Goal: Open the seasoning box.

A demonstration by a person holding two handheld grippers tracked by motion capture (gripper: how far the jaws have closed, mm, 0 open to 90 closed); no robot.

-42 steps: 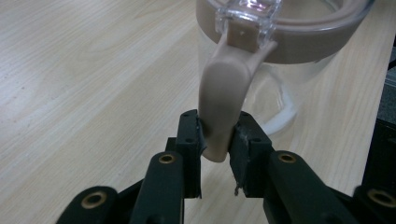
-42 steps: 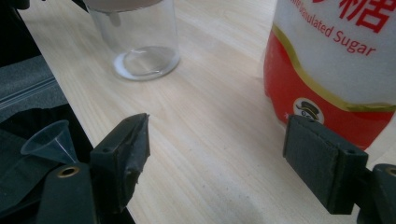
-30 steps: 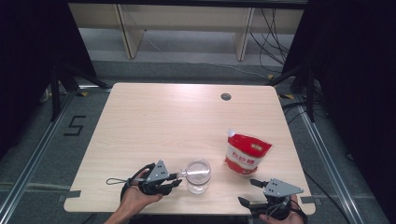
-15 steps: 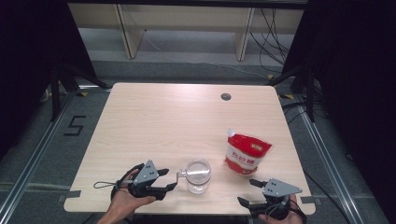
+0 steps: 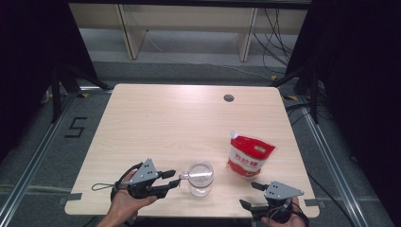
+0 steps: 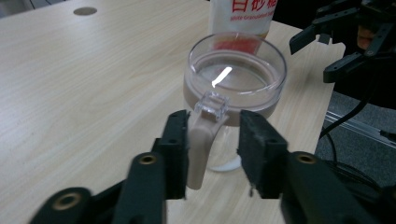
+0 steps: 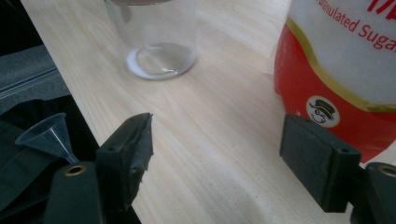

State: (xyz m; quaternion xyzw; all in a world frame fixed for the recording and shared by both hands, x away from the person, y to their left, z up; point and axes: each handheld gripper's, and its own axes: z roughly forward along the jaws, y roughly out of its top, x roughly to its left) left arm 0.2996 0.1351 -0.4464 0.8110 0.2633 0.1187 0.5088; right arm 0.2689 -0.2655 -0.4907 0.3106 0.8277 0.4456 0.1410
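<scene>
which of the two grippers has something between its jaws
The left gripper: the jar's tan handle stands between its jaws. The right gripper has bare table between its open jaws.

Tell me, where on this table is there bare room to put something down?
The whole far stretch of the table, from its back edge down to the glass jar and sugar pouch, lies bare. The near edge is crowded: left claw at the jar, right claw beside the pouch.

L gripper (image 5: 174, 178) back at jar (image 5: 200, 178), jaws just closing round its handle (image 6: 205, 135).
</scene>
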